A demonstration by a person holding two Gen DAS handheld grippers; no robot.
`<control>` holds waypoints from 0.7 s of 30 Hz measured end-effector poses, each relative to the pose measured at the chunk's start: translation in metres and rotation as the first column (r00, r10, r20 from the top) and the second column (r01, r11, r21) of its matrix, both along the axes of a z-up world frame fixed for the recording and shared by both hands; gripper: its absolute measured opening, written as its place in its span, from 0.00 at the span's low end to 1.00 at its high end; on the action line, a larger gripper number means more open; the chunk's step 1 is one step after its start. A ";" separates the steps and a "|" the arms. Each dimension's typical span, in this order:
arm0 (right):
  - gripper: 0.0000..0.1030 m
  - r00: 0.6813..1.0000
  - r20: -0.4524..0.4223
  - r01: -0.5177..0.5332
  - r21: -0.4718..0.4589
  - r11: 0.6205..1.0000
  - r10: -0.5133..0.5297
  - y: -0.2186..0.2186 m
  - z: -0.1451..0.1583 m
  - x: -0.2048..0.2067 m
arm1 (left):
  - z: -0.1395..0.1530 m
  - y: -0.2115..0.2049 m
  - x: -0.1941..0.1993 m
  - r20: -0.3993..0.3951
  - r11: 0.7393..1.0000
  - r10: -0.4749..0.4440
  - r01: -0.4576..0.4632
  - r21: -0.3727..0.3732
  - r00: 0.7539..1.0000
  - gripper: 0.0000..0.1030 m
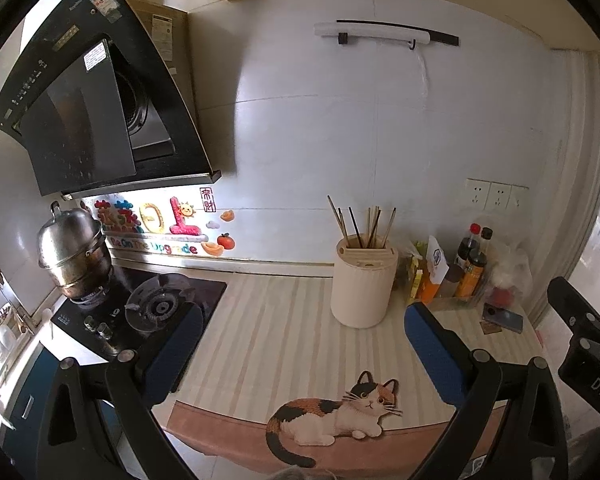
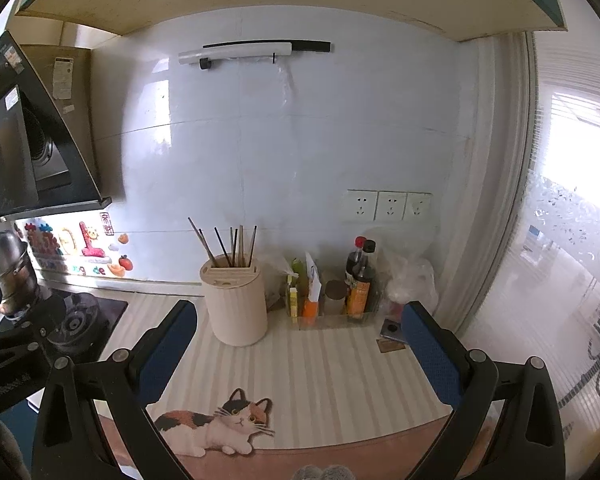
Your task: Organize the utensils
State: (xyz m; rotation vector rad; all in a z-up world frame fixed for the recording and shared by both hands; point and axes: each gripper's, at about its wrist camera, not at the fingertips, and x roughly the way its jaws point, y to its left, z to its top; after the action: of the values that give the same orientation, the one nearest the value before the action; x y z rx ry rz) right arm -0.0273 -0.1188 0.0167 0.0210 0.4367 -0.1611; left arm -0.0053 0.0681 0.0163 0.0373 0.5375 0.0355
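Observation:
A cream cylindrical utensil holder (image 1: pixel 363 286) stands near the back of the counter with several chopsticks (image 1: pixel 362 222) upright in its slot. It also shows in the right wrist view (image 2: pixel 239 306), chopsticks (image 2: pixel 232 246) in it. My left gripper (image 1: pixel 304 344) is open and empty, held above the striped mat in front of the holder. My right gripper (image 2: pixel 300 344) is open and empty, a little in front and right of the holder.
A striped mat with a cat picture (image 1: pixel 340 412) covers the counter. A gas stove (image 1: pixel 156 308) with a steel pot (image 1: pixel 70 254) is at the left. Sauce bottles and packets (image 2: pixel 340 284) and a phone (image 2: pixel 392 330) sit at the back right. A window lies to the right.

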 end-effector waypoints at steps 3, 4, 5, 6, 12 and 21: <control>1.00 1.000 -0.002 -0.006 0.004 1.000 0.006 -0.001 -0.001 0.002 | -0.001 -0.001 0.000 -0.005 1.000 -0.001 0.001 0.000 1.000 1.00; 1.00 1.000 -0.004 -0.007 0.003 1.000 0.007 -0.001 -0.001 0.002 | -0.001 -0.001 0.001 -0.004 1.000 -0.002 0.002 0.000 1.000 1.00; 1.00 1.000 -0.007 -0.008 0.004 1.000 0.008 -0.001 -0.001 0.002 | -0.001 0.000 0.001 -0.005 1.000 0.000 0.000 0.001 1.000 1.00; 1.00 1.000 -0.010 -0.012 0.005 1.000 0.012 -0.001 -0.002 0.003 | -0.001 -0.001 0.000 -0.005 1.000 0.001 -0.001 0.000 1.000 1.00; 1.00 1.000 -0.013 -0.017 0.004 1.000 0.017 0.000 -0.002 0.004 | -0.001 0.001 0.000 0.000 1.000 0.003 -0.003 -0.003 1.000 1.00; 1.00 0.999 -0.015 -0.028 -0.003 1.000 0.028 0.006 -0.004 0.004 | -0.001 0.003 -0.004 -0.002 1.000 0.021 -0.021 -0.008 1.000 1.00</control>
State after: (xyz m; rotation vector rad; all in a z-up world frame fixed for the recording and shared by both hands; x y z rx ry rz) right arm -0.0230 -0.1128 0.0127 0.0108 0.4513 -0.1342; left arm -0.0096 0.0709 0.0153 0.0242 0.5401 0.0536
